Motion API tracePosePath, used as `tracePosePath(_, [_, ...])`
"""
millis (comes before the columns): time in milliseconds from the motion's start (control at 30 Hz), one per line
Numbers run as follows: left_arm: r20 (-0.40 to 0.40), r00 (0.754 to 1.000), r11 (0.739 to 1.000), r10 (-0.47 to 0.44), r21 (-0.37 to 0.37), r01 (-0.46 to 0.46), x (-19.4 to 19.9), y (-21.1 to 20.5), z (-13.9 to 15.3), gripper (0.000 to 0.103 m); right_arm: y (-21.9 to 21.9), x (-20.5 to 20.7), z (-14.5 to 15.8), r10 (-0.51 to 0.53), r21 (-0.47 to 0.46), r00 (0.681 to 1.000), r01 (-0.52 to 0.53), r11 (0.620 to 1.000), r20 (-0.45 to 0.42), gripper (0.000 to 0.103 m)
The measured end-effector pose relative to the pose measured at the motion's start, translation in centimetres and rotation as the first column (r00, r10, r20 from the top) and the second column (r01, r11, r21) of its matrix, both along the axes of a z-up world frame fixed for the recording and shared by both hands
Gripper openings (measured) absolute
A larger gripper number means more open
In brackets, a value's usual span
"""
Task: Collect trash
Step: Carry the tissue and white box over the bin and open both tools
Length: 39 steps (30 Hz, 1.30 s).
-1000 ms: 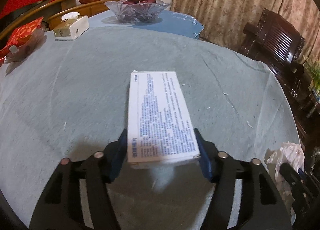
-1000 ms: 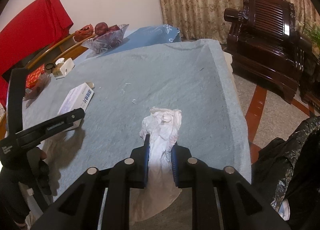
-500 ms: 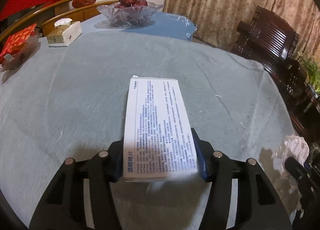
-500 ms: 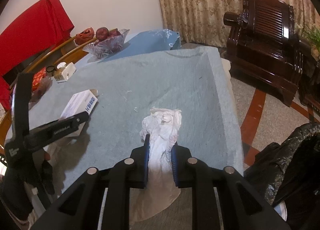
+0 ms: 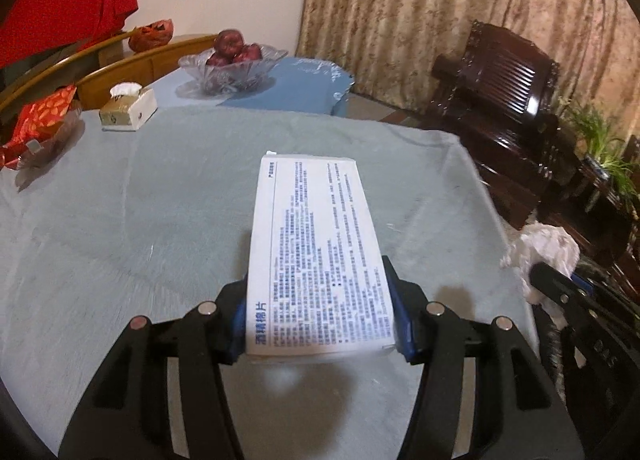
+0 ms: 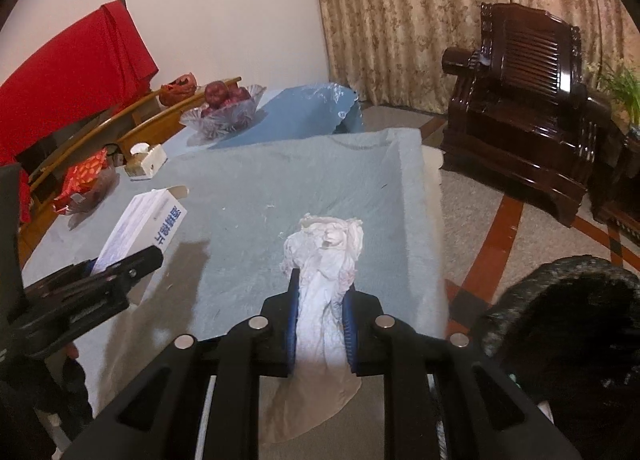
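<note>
Crumpled white tissue (image 6: 325, 260) pinched in right claw (image 6: 320, 324) | left claw (image 5: 320, 324) grips printed white box (image 5: 316, 252)

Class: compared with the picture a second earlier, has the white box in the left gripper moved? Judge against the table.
Yes. The white box, clamped in the left gripper, has risen off the table; in the right wrist view it sits higher against the cloth.

Bare tablecloth (image 5: 132, 219) ahead, seemingly unobstructed

place: home living/dining room | evidence: carved dark wooden armchair (image 6: 524, 107) | patterned curtains (image 6: 400, 11) | glass fruit bowl (image 5: 230, 67) and tissue box (image 5: 128, 109) on cloth-covered table (image 5: 120, 199)
</note>
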<state>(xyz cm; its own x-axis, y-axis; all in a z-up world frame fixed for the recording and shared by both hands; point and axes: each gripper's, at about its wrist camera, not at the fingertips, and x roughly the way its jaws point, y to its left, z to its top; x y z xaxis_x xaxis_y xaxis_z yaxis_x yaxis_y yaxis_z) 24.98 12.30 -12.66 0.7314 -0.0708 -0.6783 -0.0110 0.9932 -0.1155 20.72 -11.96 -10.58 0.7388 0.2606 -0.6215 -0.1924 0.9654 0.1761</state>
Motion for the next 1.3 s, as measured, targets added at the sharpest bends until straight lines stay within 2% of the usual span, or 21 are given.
tracePosePath(400, [0.056,0.993,0.994,-0.105,-0.016,0.106,-5.6,-4.7,3.4,0.054,-3.7,-5.5,4.8,-0.027,0.009,0.997,0.027,1.0,0.074,0.019])
tracePosePath(700, [0.093,0.977,0.98,-0.193,-0.022,0.196,-8.7,-9.3,5.3,0.054,-7.5,-9.3,6.7,-0.082,0.013,0.99,0.081,0.997,0.111,0.019])
tracePosePath(967, [0.119,0.953,0.96,-0.277,-0.018,0.281,-10.7,-14.1,6.3,0.054,-11.6,-12.0,7.5,-0.15,0.018,0.98,0.149,0.989,0.133,0.019])
tracePosePath(1300, [0.11,0.909,0.914,-0.402,-0.004,0.405,-11.7,-20.6,5.7,0.054,-18.0,-14.9,6.8,-0.265,0.023,0.956,0.264,0.964,0.123,0.019])
